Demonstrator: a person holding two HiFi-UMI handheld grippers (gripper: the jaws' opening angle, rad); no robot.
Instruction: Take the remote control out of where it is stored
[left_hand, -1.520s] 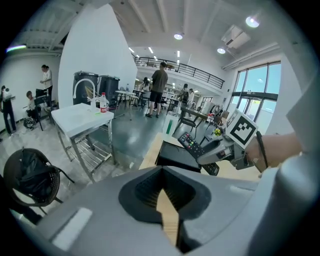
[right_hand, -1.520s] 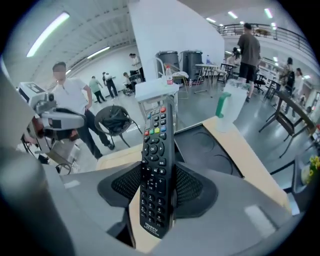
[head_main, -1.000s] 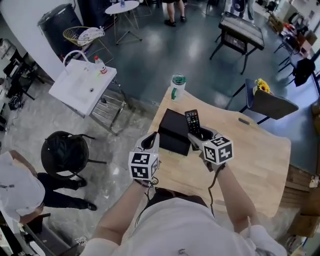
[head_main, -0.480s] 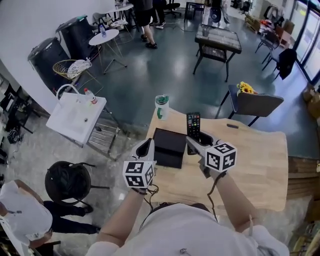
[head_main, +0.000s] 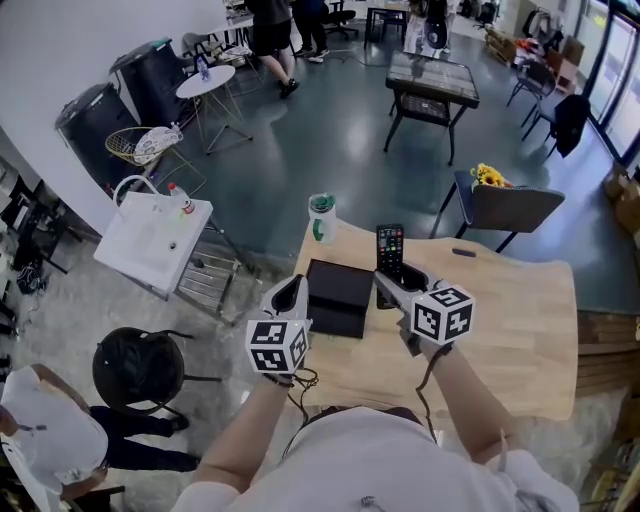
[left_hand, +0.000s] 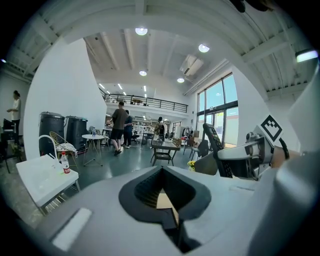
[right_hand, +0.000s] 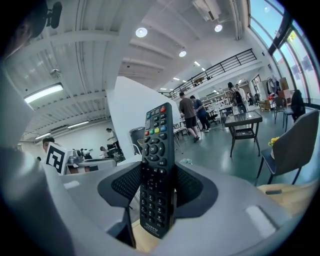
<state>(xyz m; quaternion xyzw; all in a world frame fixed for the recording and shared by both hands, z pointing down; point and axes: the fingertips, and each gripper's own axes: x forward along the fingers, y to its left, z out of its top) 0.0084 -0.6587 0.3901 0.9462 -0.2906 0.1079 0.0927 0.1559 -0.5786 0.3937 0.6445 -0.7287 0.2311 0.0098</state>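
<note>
The black remote control stands upright above the wooden table, with my right gripper shut on its lower half. In the right gripper view the remote shows its buttons, clamped between the jaws of the right gripper. A black box lies on the table just left of it. My left gripper hovers at the box's left edge. Its jaws are shut with nothing between them. From the left gripper view the remote is at the right.
A green-lidded cup stands at the table's far left corner, and a small dark object lies near the far edge. A chair stands beyond the table. A white sink stand and a black stool are on the floor at left.
The head camera has swung, so the room sits differently in view. The right gripper keeps the remote upright beside the box; both grippers have hardly moved relative to it.
</note>
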